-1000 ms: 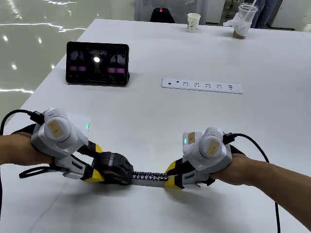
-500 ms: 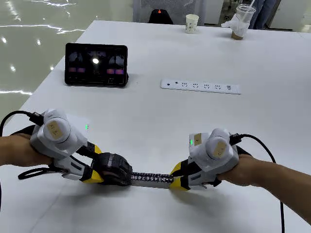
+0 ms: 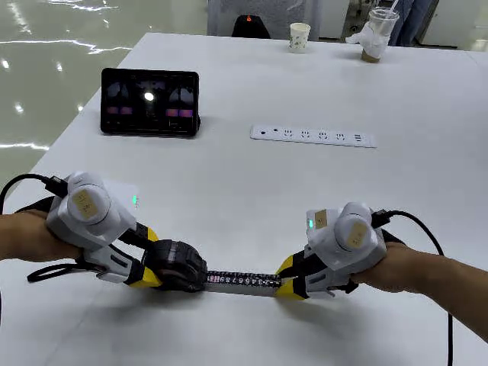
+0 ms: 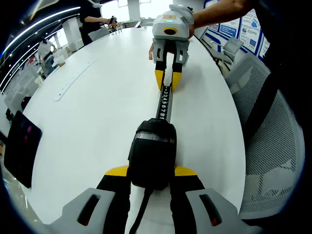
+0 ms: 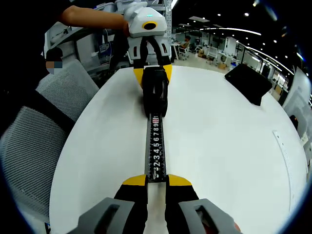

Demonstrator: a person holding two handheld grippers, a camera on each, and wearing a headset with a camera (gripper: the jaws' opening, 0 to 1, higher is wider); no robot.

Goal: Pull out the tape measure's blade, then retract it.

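The black tape measure (image 3: 176, 264) lies on the white table near its front edge, and my left gripper (image 3: 145, 271) is shut on its case (image 4: 152, 153). A short length of numbered blade (image 3: 242, 280) runs from the case to the right. My right gripper (image 3: 288, 279) is shut on the blade's end (image 5: 156, 176). In the left gripper view the right gripper (image 4: 167, 80) faces me at the far end of the blade (image 4: 164, 103). In the right gripper view the left gripper (image 5: 152, 73) holds the case (image 5: 155, 91) beyond the blade (image 5: 156, 148).
A dark tablet (image 3: 149, 101) stands at the back left. A white power strip (image 3: 313, 136) lies mid-table. A paper cup (image 3: 298, 36) and a plastic cup (image 3: 379, 30) stand at the far edge. A mesh chair (image 4: 275, 146) sits beside the table.
My right gripper has moved to the right with the blade's end, so more blade shows out of the case. The left gripper and case have stayed in place.
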